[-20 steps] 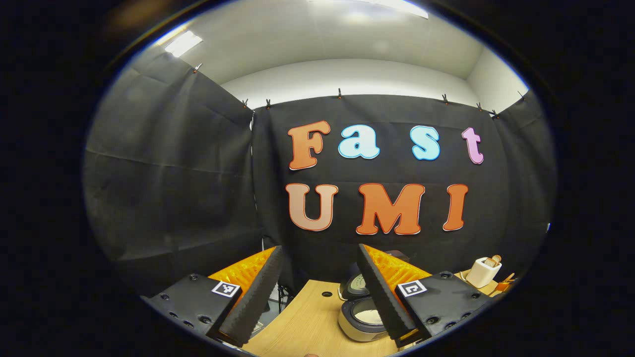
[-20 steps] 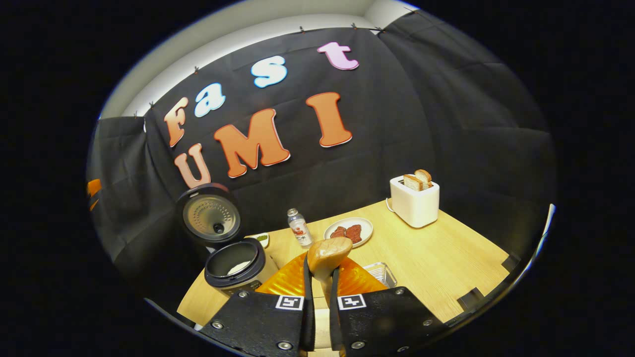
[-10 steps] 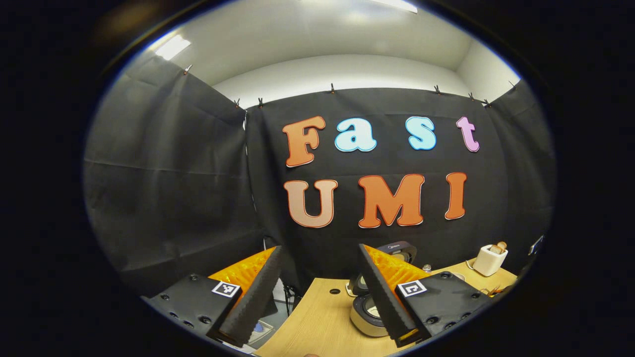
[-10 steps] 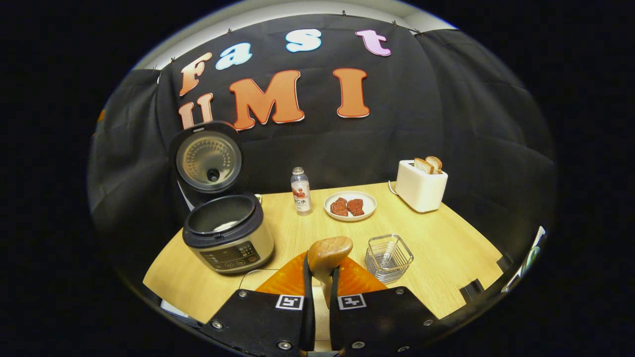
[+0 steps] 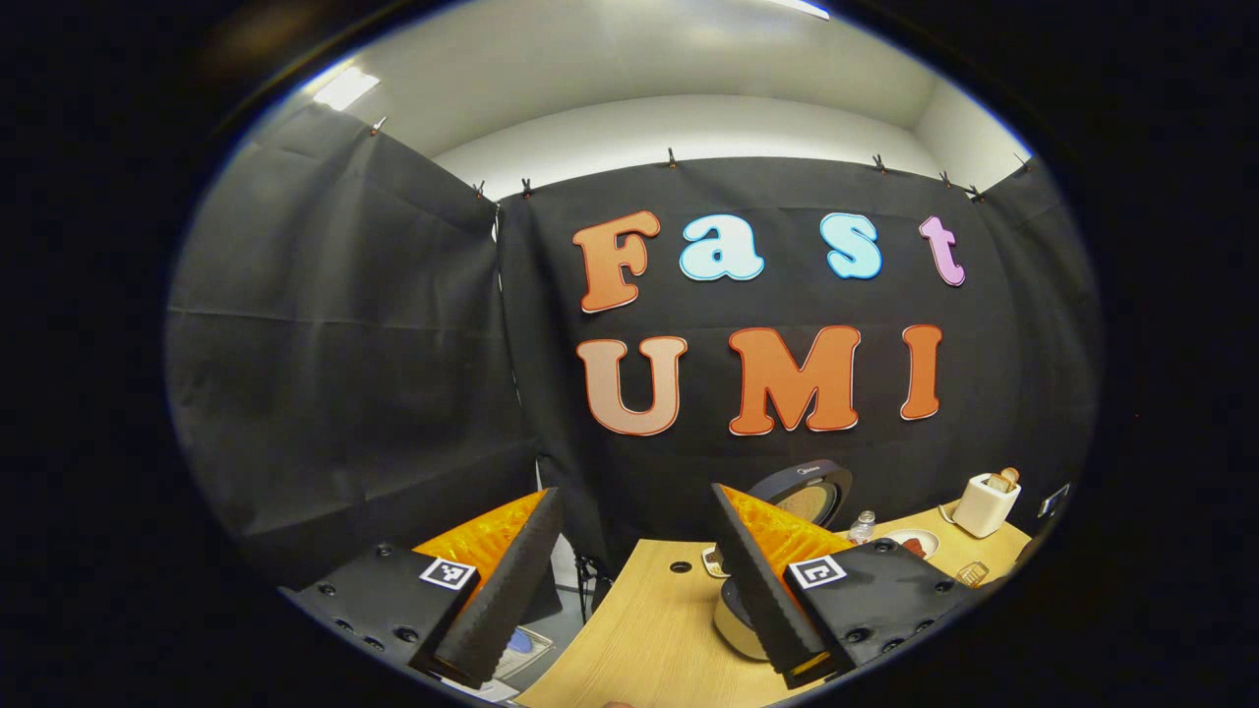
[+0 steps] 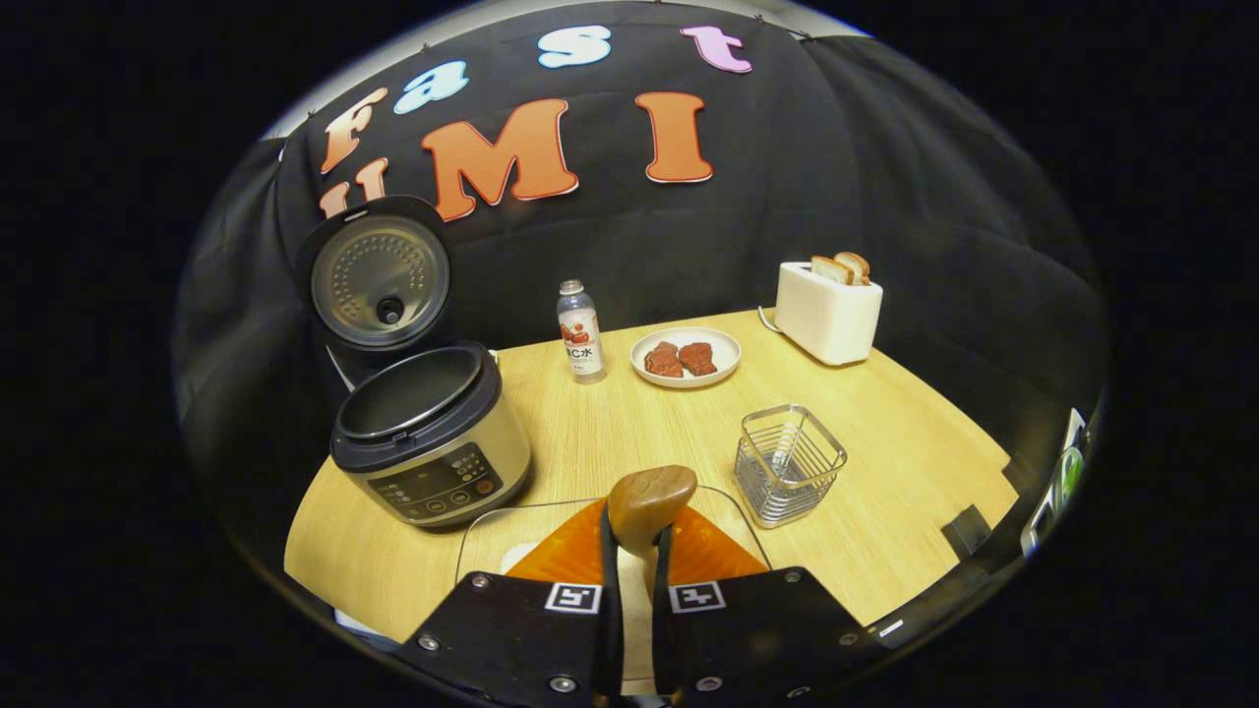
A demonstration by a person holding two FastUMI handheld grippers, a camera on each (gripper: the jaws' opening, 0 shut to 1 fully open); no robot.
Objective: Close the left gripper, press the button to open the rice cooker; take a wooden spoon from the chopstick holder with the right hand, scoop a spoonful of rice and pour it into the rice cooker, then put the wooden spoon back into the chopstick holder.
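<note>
Right gripper (image 6: 629, 590) clenched on the spoon (image 6: 649, 500), bowl up at 6 o'clock, above a glass tray (image 6: 482, 526). Cooker (image 6: 428, 433) open at 9 o'clock, holder (image 6: 790, 462) at 3 o'clock on the table (image 6: 885, 492). Left gripper (image 5: 629, 580) released, fingers wide apart, raised beside the table's edge.

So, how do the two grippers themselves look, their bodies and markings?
Both look alike. The left gripper has two black blocks with round screws, each bearing a small square black-and-white marker, and ribbed inner faces on its long fingers. Translucent orange latticed plastic sits behind them. The right gripper shows the same black blocks, screws, two markers and orange plastic. No cables or sleeves are visible.
</note>
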